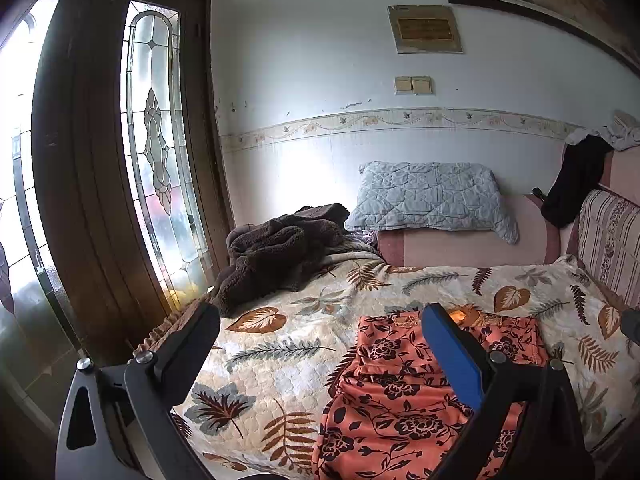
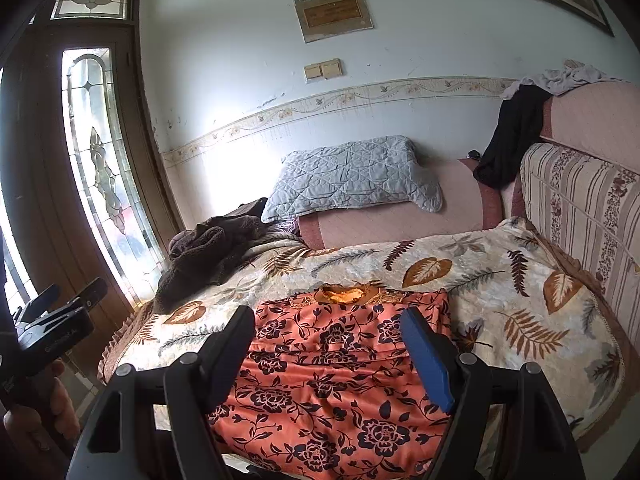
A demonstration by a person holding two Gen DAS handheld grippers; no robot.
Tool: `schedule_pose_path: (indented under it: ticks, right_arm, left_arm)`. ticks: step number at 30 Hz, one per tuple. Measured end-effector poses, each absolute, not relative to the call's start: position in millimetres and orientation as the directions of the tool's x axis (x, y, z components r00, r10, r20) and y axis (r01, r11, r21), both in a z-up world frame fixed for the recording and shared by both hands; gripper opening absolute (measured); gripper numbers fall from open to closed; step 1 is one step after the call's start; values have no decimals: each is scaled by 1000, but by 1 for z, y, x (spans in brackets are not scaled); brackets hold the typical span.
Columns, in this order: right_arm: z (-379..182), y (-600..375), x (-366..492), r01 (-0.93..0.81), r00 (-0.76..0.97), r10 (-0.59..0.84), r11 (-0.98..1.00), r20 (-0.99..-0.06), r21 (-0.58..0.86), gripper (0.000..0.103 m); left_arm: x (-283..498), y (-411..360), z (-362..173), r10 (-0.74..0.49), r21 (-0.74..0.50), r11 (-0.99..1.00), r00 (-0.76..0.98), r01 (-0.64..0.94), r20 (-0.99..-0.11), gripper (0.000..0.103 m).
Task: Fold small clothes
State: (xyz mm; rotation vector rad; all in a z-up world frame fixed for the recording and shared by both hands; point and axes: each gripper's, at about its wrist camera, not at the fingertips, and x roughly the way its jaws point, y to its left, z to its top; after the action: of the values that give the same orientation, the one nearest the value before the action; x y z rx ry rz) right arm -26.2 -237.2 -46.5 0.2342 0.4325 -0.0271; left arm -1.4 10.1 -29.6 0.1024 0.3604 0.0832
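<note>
My left gripper (image 1: 320, 320) and right gripper (image 2: 332, 328) hovered, jaws spread, empty; the orange floral garment (image 2: 340, 360) lay on the bed (image 2: 500, 280) at twelve o'clock. Wall plaque (image 2: 334, 12) writing unreadable.

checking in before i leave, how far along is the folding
Early. Done: the orange floral garment lies spread on the leaf blanket, one crease across it. In hand: nothing; the left gripper and right gripper are both open above it. Left: the folds themselves.
</note>
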Motion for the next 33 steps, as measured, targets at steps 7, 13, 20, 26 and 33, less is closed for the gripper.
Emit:
schedule_pose_path:
  ticks: [7, 13, 20, 26, 33]
  right_arm:
    - [-59, -243, -17, 91, 887, 16, 973, -461, 211, 78]
    - [-108, -293, -2, 186, 811, 11, 943, -585, 275, 78]
    - [-190, -363, -4, 352, 675, 18, 871, -737, 343, 78]
    - [-235, -384, -3, 398, 596, 90, 830, -798, 390, 78]
    - [-274, -385, 8, 416, 518, 135, 823, -845, 387, 78]
  left_arm:
    - [15, 11, -53, 88, 122, 992, 912, -42, -401, 102]
    - [53, 42, -137, 125, 138, 989, 787, -51, -604, 102]
    - [80, 93, -230, 125, 69, 991, 574, -117, -809, 102]
    - [86, 110, -266, 33, -30, 992, 476, -125, -879, 102]
    - [86, 104, -296, -22, -52, 997, 433, -59, -901, 102]
